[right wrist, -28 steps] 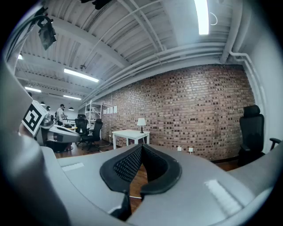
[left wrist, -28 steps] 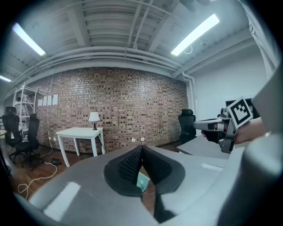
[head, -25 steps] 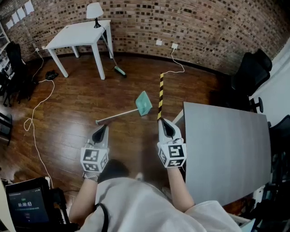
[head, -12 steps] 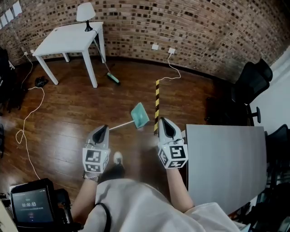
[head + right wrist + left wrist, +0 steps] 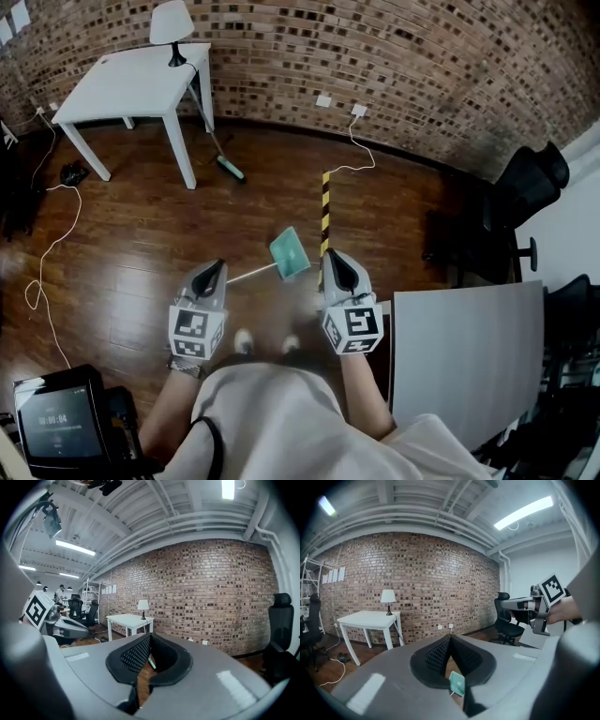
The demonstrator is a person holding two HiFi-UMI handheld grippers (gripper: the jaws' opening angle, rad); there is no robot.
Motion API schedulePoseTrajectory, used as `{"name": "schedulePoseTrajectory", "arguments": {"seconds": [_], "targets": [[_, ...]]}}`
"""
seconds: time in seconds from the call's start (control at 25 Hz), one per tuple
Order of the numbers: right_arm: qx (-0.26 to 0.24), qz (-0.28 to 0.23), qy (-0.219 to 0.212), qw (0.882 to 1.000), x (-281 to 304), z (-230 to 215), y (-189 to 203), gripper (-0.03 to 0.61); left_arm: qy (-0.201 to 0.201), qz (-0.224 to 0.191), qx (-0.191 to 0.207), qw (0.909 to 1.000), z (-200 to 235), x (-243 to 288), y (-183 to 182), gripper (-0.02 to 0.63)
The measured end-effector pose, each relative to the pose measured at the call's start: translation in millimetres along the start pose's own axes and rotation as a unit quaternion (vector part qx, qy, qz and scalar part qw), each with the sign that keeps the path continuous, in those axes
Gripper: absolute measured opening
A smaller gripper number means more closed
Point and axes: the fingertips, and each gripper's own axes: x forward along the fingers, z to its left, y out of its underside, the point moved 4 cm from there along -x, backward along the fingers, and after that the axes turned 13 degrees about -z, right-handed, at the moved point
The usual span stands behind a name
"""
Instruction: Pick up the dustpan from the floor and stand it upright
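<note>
dustpan laid flat on the floor, just left of the striped tape, right gripper held by the tape's near end, left gripper further left, both squeezed tight, nothing gripped

The dustpan lies on the wooden floor, not standing upright. Its pan is teal and roughly square. A thin pale handle runs from the pan toward the lower left in the head view. The pan's right edge lies just beside a yellow-and-black strip on the floor. Nothing touches the dustpan.
</note>
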Motion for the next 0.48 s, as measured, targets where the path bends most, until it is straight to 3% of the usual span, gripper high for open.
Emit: {"name": "schedulePoseTrajectory", "arguments": {"seconds": [0.2, 0.4, 0.48], "targets": [[-0.005, 0.017, 0.004, 1.0, 23.8, -28.0, 3.6, 0.012, 0.004, 0.015, -0.013, 0.9998, 0.6, 33.5, 2.9, -0.002], [-0.025, 0.038, -0.015, 0.999, 48.6, -53.3, 24.5, 0.012, 0.015, 0.049, 0.03, 0.9982, -3.0, 62.9, 20.9, -0.002], [-0.041, 0.052, -0.03, 0.997, 65.5, -63.0, 39.0, 0.012, 0.01, 0.063, 0.022, 0.9977, 2.5, 76.8, 34.9, -0.001]]}}
